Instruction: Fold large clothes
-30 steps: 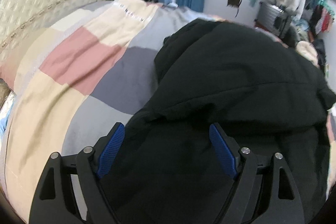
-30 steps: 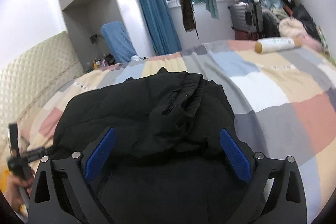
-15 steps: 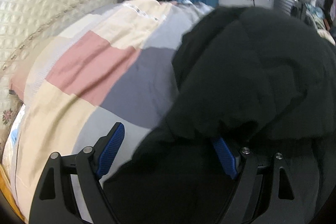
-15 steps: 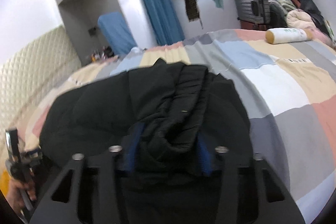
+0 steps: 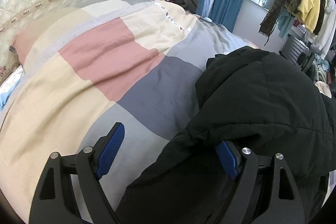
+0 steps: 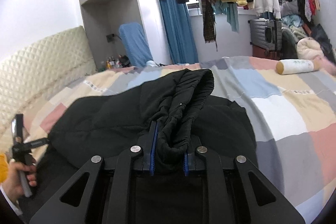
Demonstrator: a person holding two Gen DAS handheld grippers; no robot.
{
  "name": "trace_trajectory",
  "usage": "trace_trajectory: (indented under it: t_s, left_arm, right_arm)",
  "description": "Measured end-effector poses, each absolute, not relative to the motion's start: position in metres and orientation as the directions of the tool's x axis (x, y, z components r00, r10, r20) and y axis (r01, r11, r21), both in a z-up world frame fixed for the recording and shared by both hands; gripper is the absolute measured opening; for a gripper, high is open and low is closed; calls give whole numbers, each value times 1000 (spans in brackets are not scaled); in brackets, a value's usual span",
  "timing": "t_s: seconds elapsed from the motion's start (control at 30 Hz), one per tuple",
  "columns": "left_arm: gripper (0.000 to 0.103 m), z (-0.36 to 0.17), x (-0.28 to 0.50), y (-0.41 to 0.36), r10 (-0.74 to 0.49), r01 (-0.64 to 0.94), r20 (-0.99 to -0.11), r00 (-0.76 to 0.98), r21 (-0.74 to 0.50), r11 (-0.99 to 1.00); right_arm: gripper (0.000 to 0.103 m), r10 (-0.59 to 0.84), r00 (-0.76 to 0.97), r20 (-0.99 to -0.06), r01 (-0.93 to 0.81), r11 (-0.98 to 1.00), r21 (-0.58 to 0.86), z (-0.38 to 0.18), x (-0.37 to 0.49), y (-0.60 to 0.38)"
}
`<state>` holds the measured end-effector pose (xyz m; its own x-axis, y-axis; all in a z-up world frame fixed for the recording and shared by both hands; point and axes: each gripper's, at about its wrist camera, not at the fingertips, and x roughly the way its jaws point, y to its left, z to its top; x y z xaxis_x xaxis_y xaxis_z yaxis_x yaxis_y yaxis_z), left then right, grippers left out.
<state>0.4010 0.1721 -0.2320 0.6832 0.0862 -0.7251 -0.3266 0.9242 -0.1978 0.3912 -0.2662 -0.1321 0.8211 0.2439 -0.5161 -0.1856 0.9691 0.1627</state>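
Since a second ago the right gripper (image 6: 168, 152) has gone from wide open to clamped on a bunched, gathered fold of the black padded coat (image 6: 130, 119), lifting it off the patchwork bedspread (image 6: 279, 110), probably to carry that part over the body. The left gripper (image 5: 168, 150) stays wide open at the coat's edge, gripping nothing, one pad under the fabric. A bolster (image 6: 296, 65) lies well apart; the bulky padding itself looks the main obstacle.
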Motion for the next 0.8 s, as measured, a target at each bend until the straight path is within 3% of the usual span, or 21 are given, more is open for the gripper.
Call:
trace_trajectory:
  t_s: [0.4,0.8]
  left_arm:
    - [84,-232,403,162,85,-293,-712,698,-175,940]
    - [84,-231,404,153,84,-271,-708,701,-156,950]
  right_arm:
    - [18,145,757,-637,-112,989,92,-190,423,-274]
    - [20,105,736,-669,-101,994,45,-216,431,-269]
